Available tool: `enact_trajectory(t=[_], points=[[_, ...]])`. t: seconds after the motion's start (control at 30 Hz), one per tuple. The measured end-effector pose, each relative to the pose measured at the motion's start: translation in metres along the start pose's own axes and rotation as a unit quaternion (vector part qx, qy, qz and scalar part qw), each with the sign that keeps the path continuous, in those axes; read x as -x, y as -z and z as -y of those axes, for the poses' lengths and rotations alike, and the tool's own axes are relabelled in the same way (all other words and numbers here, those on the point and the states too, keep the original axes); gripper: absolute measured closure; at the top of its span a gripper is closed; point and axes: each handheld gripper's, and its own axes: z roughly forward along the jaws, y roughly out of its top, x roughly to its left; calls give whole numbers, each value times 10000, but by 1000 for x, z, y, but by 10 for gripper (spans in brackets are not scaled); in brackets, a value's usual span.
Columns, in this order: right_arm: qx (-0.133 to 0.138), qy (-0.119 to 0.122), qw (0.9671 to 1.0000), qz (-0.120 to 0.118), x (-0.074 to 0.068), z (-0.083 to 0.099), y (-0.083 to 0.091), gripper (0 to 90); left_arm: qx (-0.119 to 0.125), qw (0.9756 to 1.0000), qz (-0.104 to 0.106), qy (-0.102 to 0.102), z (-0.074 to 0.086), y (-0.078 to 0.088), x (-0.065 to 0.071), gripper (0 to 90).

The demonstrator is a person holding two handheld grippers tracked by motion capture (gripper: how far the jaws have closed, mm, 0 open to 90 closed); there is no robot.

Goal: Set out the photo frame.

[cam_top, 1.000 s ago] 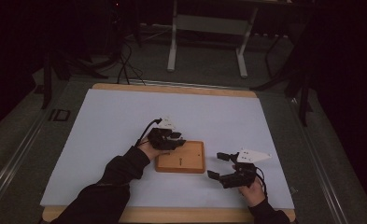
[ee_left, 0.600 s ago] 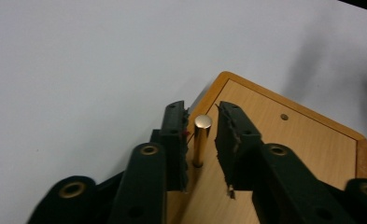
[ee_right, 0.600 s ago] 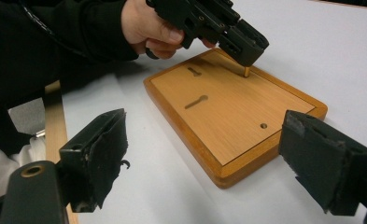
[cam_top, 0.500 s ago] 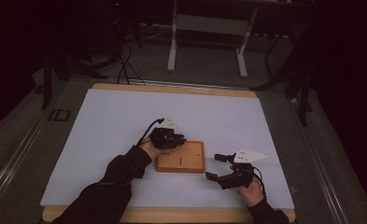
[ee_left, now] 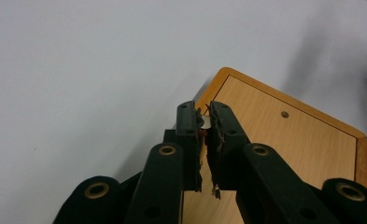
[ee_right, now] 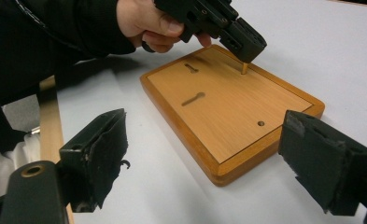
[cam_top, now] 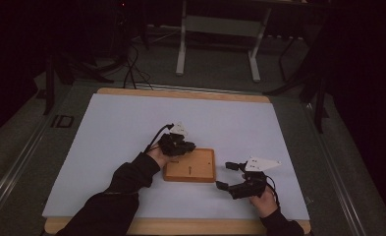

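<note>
Dark room all round; grey floor showing past the far edge, with the white legs of a metal stand (cam_top: 217, 49) and black cables trailing near it. Pale wooden table (cam_top: 180, 93) lying under a white sheet (cam_top: 117, 123) that is covering nearly all of it. On the grey strip to the left of the table, a dark mark reading something like "ID" (cam_top: 62, 121); no other writing or brand is readable anywhere.

Rectangular orange-brown wooden board with a raised rim (cam_top: 190, 165) sitting on the sheet toward the near side, roughly midway between the hands. Its face is showing two keyhole slots (ee_right: 193, 98) and a small round hole (ee_right: 261, 123).

Left gripper (cam_top: 183, 146) pointing down at the board's far left corner, jaws having just been closing and now standing together, pinching a small brass-coloured peg (ee_right: 244, 68) that is standing upright on the board.

Right gripper (cam_top: 230, 176) hovering just right of the board, jaws standing wide apart with nothing between them, facing the board's near corner.
</note>
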Motion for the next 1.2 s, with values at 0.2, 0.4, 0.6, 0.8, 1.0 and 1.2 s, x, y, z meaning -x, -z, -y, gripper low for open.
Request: enact_trajectory(t=[0.2, 0.4, 0.6, 0.8, 1.0, 1.2], points=[[-149, 133, 9998, 90, -3, -1, -4, 152, -97, 9993, 345, 114, -1, 1, -11, 840], [-275, 370, 9985, 305, -8, -4, -7, 149, -197, 9988, 420, 131, -4, 0, -13, 841], [-370, 653, 9961, 459, -13, -5, -9, 133, -364, 9979, 525, 40, -8, -1, -16, 842], [-488, 952, 9921, 663, -17, -6, -8, 135, -380, 9976, 584, 22, -9, -1, -17, 843], [-803, 1391, 9831, 883, -25, -5, -14, 151, -629, 9969, 482, -3, -15, -1, -15, 844], [-915, 1562, 9793, 902, -29, -5, -17, 183, -858, 9952, 478, -22, -21, -2, -15, 845]])
